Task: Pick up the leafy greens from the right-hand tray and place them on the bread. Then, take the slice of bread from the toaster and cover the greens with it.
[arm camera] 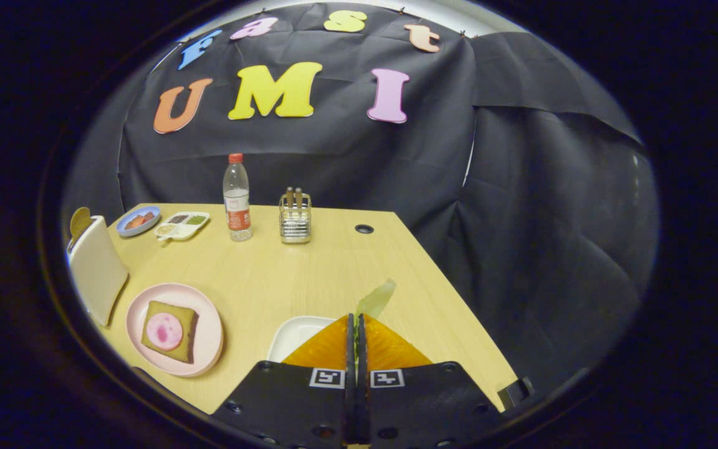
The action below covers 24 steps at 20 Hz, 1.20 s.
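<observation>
My gripper is shut on the leafy greens, a pale green leaf sticking up and forward from between the fingertips. It hangs above the white right-hand tray, whose corner shows just left of the fingers. To the left on the wooden table sits a pink plate holding a slice of bread with a pink round slice of meat on top. Beyond the plate stands the white toaster with a bread slice poking out of its top.
At the back of the table stand a water bottle, a metal wire holder, a divided white dish and a blue plate. A round hole is in the tabletop. The table's right edge drops off beside my fingers.
</observation>
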Available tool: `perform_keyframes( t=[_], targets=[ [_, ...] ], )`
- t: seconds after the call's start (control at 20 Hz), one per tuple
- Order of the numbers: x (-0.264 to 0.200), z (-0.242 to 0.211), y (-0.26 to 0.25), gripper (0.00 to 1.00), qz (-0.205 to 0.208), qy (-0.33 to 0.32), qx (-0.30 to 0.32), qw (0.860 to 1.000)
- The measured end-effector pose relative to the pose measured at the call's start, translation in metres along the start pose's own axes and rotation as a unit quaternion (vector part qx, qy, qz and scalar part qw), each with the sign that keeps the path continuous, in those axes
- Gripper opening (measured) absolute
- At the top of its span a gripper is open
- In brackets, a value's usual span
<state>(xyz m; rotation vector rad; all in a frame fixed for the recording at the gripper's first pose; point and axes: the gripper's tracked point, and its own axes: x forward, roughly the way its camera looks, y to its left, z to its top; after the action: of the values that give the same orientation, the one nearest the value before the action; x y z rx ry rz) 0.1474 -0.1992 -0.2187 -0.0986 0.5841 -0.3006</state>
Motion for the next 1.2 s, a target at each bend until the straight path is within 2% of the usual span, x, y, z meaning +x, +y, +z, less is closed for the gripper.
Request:
perform_keyframes(
  t=[0.2, 0.55, 0.85, 1.05, 1.2],
  targets=[
    [-0.026, 0.014, 0.025, 0.0, 0.01, -0.021, -0.01, 1.0],
    [-0.069, 0.029, 0.111, 0.0, 0.062, -0.051, -0.039, 0.996],
    [-0.095, 0.031, 0.203, 0.0, 0.117, -0.067, -0.075, 0.988],
    [-0.102, 0.012, 0.269, 0.0, 0.168, -0.048, -0.093, 0.98],
    [-0.103, 0.004, 0.3, 0.0, 0.196, -0.05, -0.107, 0.974]
  ],
)
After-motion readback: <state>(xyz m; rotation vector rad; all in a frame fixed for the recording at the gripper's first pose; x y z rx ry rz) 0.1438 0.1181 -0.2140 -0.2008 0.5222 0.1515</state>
